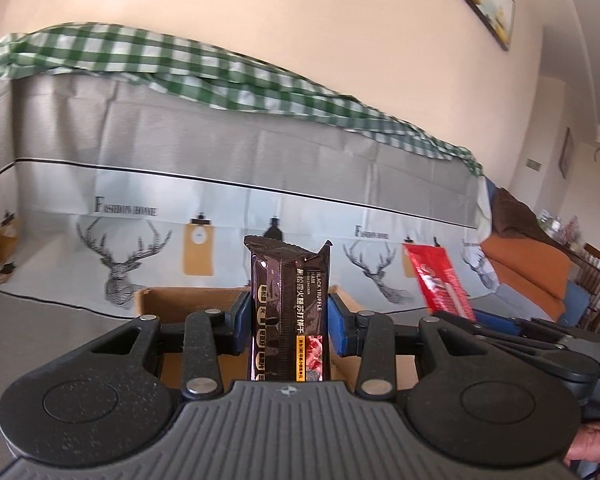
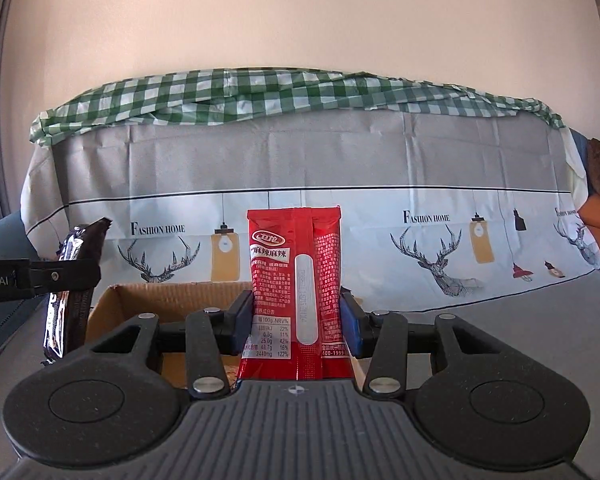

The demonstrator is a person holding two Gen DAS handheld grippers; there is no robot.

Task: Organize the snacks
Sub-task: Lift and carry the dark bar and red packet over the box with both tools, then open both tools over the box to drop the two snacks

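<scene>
While we've got a snack clamped in each gripper, nothing looks dropped off yet, so we'd call this roughly the carry stage. Our left gripper [image 1: 288, 320] is pinched onto a dark cracker pack [image 1: 290, 312], standing upright between the blue pads [image 1: 240, 320]. Our right gripper [image 2: 298, 320] is squeezed the same way on a red snack pack [image 2: 296, 296], also upright, its printed back facing the camera. Both packs are up in the air, held just this side of the cardboard box [image 2: 172, 300], not in it.

That box sits right behind the fingers in both views, open at the top. What's inside? Honestly hard to say: the grippers cover most of the opening. In the right wrist view we can make out a bit of something tan low down by the red pack, too little to name. Otherwise only bare cardboard wall shows.

Further out there's the sofa [image 2: 500, 300] with its deer-print cover [image 2: 436, 248] and a green checked cloth [image 2: 260, 92] along the top.

Our guess: both packs still need lowering into the box and letting go. Whether more snacks wait elsewhere, we can't tell.
</scene>
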